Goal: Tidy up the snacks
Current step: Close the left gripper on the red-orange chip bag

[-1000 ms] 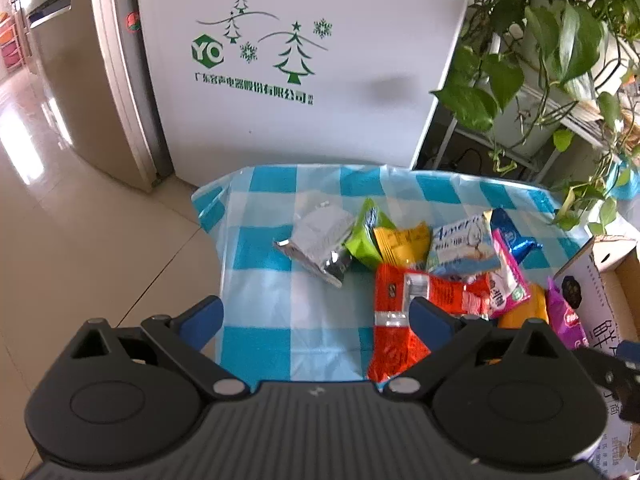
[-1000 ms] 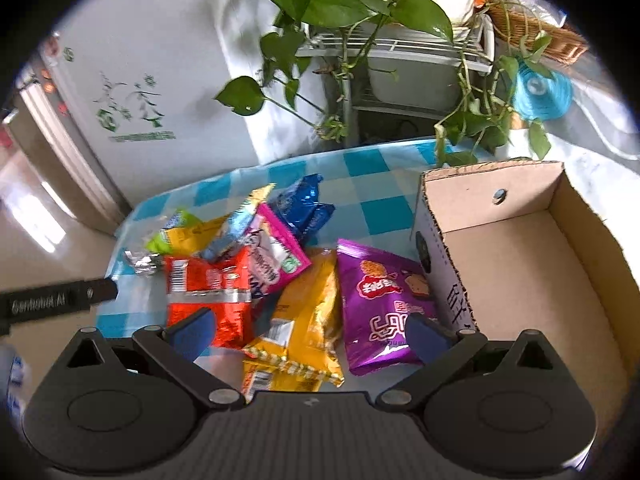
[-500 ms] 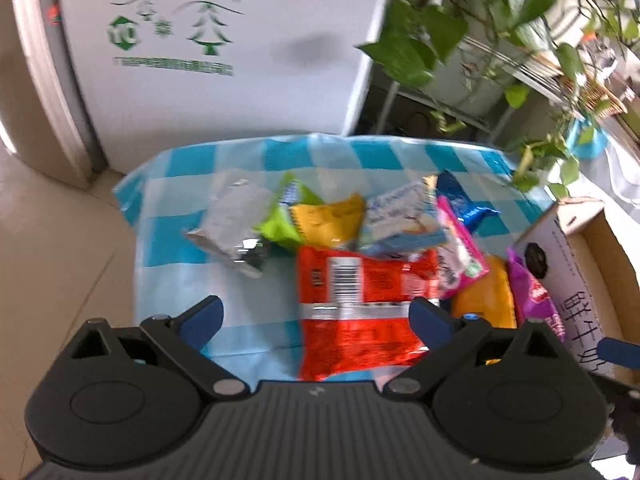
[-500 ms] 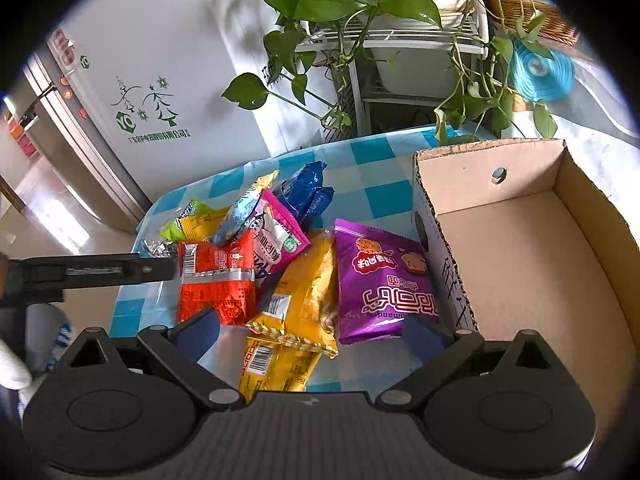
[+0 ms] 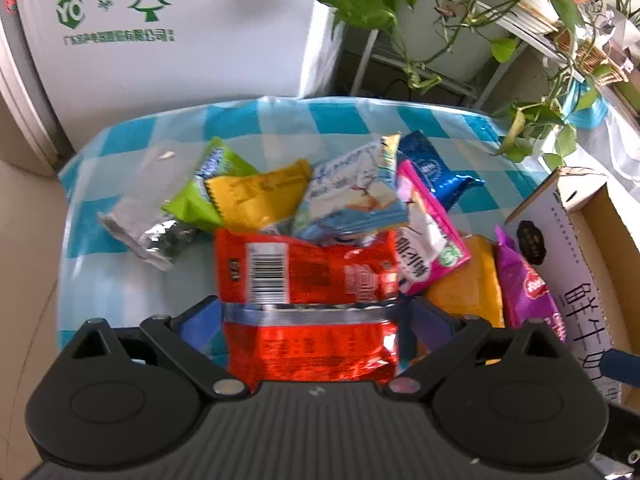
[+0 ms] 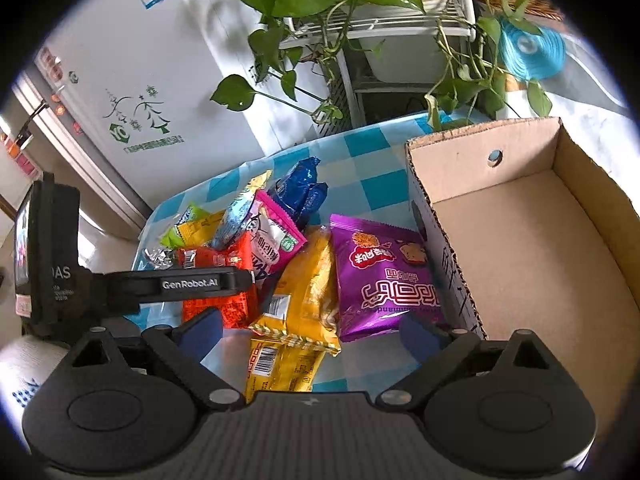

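Open cardboard box (image 6: 532, 240) at the right end of the checked blue-and-white tablecloth (image 6: 360, 148), bare brown floor inside, nothing in it; only one printed outer wall and a sliver of the inside in the left wrist view (image 5: 576, 264). Snack pile on the cloth just left of the box. Purple packet (image 6: 384, 276) lying flat against the box wall, printed face up. Long yellow packet (image 6: 304, 280) beside it, partly over a second yellow packet with a barcode (image 6: 280, 364) nearest the right camera. Red packet (image 5: 308, 300) with a barcode and a clear band across its middle, crinkled, lying flat at the near left of the pile. Pink packet (image 5: 428, 236), pale blue packet (image 5: 348, 200), dark blue foil packet (image 5: 432, 172), small yellow packet (image 5: 256, 196), green packet (image 5: 200, 196) and silver foil packet (image 5: 148, 208) heaped behind.

Left gripper (image 5: 310, 314) spread wide astride the red packet, blue fingers (image 5: 200, 320) at its two edges; pads pressing or merely beside, cannot tell. Seen from the right wrist, its black arm (image 6: 188, 280) reaching across over the red packet. Right gripper (image 6: 308, 330) closing yet wide apart above the yellow packets, pads clear of them.
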### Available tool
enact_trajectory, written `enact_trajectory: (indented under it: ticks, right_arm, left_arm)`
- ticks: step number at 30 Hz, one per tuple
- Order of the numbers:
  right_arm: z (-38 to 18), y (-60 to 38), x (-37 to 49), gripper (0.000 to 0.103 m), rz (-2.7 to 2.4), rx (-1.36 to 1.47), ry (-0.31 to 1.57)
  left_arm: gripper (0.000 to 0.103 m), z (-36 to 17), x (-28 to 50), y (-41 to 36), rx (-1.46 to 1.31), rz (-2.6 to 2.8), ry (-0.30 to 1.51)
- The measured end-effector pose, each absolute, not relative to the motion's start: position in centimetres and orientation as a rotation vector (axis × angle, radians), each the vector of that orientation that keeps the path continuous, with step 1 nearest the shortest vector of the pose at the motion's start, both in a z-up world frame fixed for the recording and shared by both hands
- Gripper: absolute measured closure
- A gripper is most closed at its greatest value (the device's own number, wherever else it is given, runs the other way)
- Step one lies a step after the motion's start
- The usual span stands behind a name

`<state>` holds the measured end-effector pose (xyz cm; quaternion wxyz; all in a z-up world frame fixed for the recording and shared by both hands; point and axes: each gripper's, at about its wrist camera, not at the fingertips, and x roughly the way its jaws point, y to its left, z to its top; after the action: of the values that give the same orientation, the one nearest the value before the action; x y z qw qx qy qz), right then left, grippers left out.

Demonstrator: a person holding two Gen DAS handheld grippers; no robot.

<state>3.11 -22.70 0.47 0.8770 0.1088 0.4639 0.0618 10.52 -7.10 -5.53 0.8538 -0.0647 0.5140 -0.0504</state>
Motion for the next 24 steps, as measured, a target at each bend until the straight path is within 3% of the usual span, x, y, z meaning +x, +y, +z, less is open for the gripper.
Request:
enact_trajectory:
  ticks: [5, 12, 24]
  right_arm:
    - [0.4, -22.7, 3.3, 0.006, 0.125, 0.25, 0.971]
    - [0.0, -22.7, 3.8, 0.011, 0.118, 0.283, 0.985]
    - [-1.7, -21.3, 5.7, 0.018, 0.104, 0.346, 1.03]
  left_arm:
    - [0.006, -6.3, 10.7, -7.2, -0.129, -0.089, 1.082]
    - [0.021, -6.7, 10.0, -5.6, -0.19, -0.092, 1.102]
    - [0.022, -5.0, 8.0, -2.1, -0.215, -0.077, 1.074]
